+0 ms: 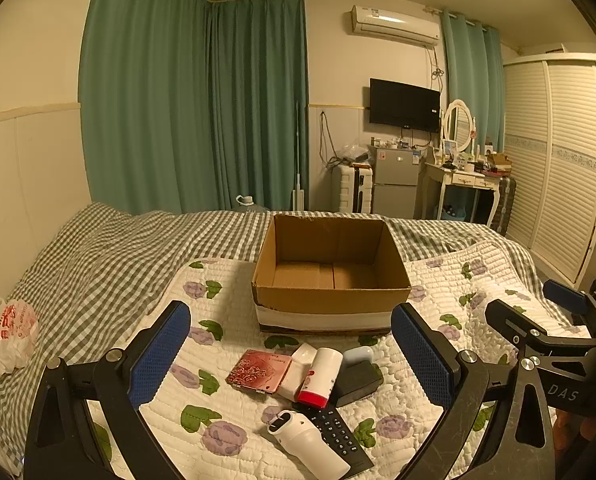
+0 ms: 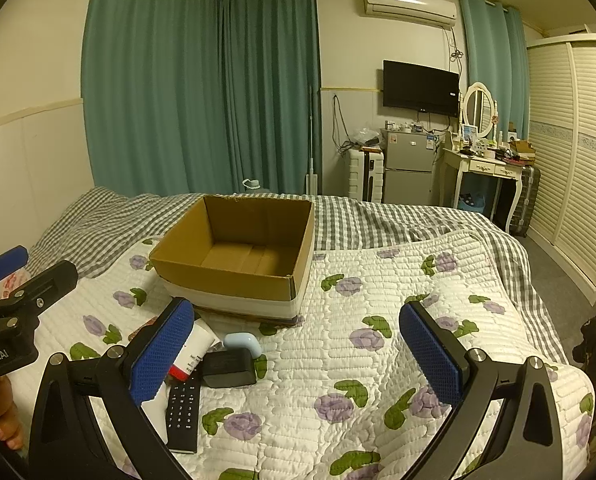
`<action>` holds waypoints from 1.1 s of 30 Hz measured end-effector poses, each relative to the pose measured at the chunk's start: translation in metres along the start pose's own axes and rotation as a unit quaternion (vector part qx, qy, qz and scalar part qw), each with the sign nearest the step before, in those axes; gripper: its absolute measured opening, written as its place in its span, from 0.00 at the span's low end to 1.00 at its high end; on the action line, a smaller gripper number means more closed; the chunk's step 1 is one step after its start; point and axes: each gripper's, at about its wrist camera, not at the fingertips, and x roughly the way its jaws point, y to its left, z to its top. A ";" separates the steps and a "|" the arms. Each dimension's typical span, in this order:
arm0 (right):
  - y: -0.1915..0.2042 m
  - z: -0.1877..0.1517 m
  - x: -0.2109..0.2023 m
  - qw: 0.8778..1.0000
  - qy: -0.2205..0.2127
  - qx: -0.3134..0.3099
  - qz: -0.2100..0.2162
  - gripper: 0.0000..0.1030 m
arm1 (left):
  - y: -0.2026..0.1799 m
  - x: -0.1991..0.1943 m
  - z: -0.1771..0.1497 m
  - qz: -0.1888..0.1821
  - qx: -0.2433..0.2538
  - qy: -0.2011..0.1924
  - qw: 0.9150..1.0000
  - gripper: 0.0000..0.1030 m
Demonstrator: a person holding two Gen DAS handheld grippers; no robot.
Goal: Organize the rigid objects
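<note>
An empty open cardboard box (image 1: 330, 304) stands on the flowered quilt; it also shows in the right wrist view (image 2: 233, 276). In front of it lies a pile: a red flowered case (image 1: 258, 371), a white bottle with a red cap (image 1: 321, 376), a black remote (image 1: 338, 436), a white handheld device (image 1: 310, 442), a black block (image 1: 356, 382) and a pale blue item (image 1: 358, 354). My left gripper (image 1: 293, 354) is open and empty above the pile. My right gripper (image 2: 298, 354) is open and empty, to the right of the pile, with the remote (image 2: 183, 408) and black block (image 2: 229, 368) by its left finger.
A white plastic bag (image 1: 7, 336) lies on the checked bedspread at the left. The right gripper's body (image 1: 554, 344) shows at the right of the left wrist view. A fridge, dressing table and wardrobe (image 2: 570, 152) stand beyond the bed.
</note>
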 end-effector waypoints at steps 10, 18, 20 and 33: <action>0.000 0.003 -0.001 1.000 0.002 0.000 0.001 1.00 | 0.000 0.000 0.000 -0.001 0.001 0.002 1.000 1.00; 0.001 0.003 -0.001 1.000 0.003 -0.001 0.002 1.00 | 0.000 0.001 -0.001 -0.001 0.000 -0.002 1.000 0.99; 0.001 0.003 -0.001 1.000 0.003 -0.001 0.002 1.00 | 0.000 0.000 -0.001 0.003 -0.004 -0.009 1.000 0.99; -0.001 -0.005 0.005 1.000 0.011 0.001 0.003 1.00 | -0.002 0.011 -0.012 0.016 0.004 0.013 1.000 0.97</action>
